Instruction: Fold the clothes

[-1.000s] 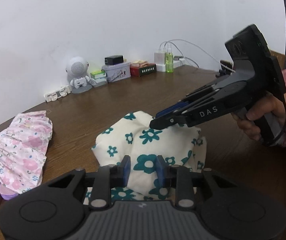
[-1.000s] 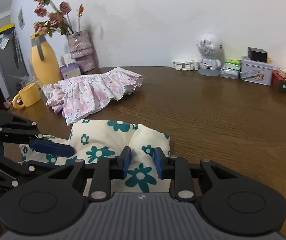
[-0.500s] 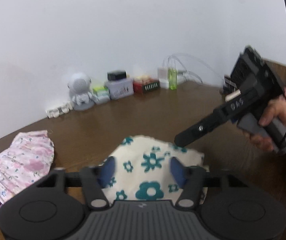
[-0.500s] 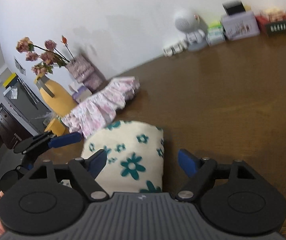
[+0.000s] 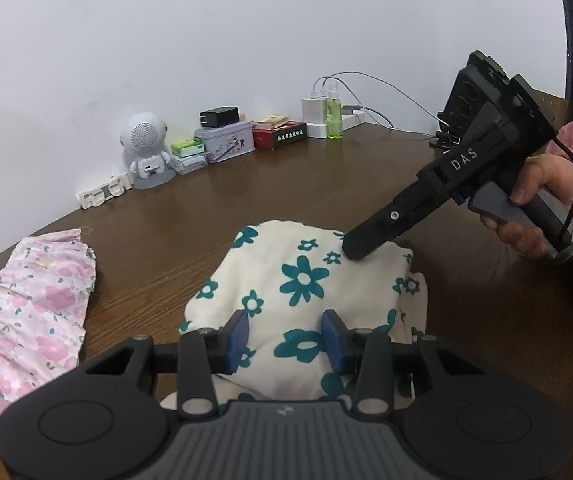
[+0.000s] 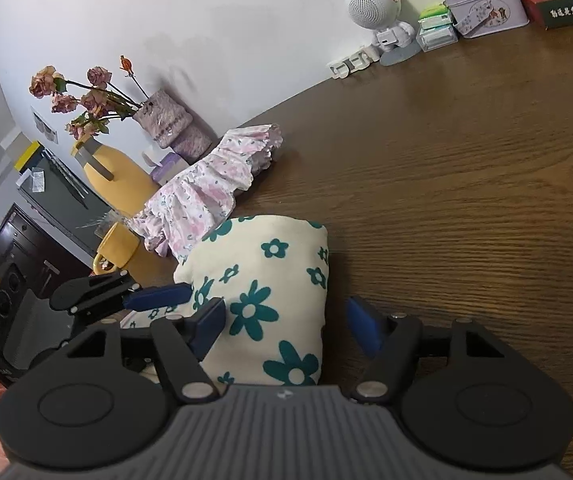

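Observation:
A folded cream garment with teal flowers (image 5: 306, 280) lies on the brown wooden table (image 5: 214, 208); it also shows in the right wrist view (image 6: 266, 280). My left gripper (image 5: 284, 340) is open, its blue pads either side of the garment's near edge. My right gripper (image 6: 286, 326) is open over the garment's right edge; in the left wrist view its tip (image 5: 360, 246) rests at the garment's far right. A pink floral dress (image 5: 22, 300) lies to the left, and shows in the right wrist view (image 6: 210, 188).
A white robot speaker (image 5: 146, 152), tins and boxes (image 5: 228, 142), chargers and a green bottle (image 5: 333, 116) line the wall. A yellow jug (image 6: 114, 176), yellow mug (image 6: 116, 246) and dried flowers (image 6: 86, 100) stand at the table's left end.
Both grippers opened and let go of the cream garment, which now lies flat and folded. The right gripper lifted, tilted and came back down at the garment's right side.

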`<state>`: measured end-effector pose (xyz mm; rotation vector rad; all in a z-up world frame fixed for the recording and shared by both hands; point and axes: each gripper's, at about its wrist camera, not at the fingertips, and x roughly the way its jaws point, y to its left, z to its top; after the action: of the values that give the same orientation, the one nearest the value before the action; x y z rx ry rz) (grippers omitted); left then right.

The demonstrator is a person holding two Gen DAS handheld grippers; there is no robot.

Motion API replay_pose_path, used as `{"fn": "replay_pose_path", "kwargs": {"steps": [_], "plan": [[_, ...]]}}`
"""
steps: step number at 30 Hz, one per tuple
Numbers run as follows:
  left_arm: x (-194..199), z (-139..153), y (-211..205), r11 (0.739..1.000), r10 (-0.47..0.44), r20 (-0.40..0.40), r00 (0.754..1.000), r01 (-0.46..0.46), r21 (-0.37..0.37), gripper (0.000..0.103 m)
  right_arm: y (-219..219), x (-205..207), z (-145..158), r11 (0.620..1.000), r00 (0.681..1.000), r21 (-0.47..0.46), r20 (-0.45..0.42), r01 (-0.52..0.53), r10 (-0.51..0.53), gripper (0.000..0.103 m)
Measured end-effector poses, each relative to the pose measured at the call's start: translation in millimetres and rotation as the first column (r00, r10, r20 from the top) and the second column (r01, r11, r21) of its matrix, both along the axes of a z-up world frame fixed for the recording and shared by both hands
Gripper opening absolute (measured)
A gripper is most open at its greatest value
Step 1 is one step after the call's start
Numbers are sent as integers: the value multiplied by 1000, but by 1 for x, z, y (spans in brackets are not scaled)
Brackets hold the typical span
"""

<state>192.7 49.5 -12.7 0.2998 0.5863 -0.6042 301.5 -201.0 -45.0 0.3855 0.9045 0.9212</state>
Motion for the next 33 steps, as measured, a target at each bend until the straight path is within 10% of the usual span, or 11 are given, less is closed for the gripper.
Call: {"fn": "replay_pose_path", "kwargs": {"steps": [11,17,27,33], "plan": [[-4,-2,6,1000,-16,0,1000,16,-19,38,9,-8,-7,998,998,56,-51,-31,34,61],[-3,-2,8,1000,-15,1,1000,15,-25,38,12,-14,-7,996,997,91,-73,18,-11,27],[-31,11,17,1000,8,64,998,-8,-1,41,46,-57,65,977,965,-210,259,24,32,22],[-59,6,38,998,54,60,997,-56,32,41,94,-98,104,868,848,-490,488,72,205,22]]}}
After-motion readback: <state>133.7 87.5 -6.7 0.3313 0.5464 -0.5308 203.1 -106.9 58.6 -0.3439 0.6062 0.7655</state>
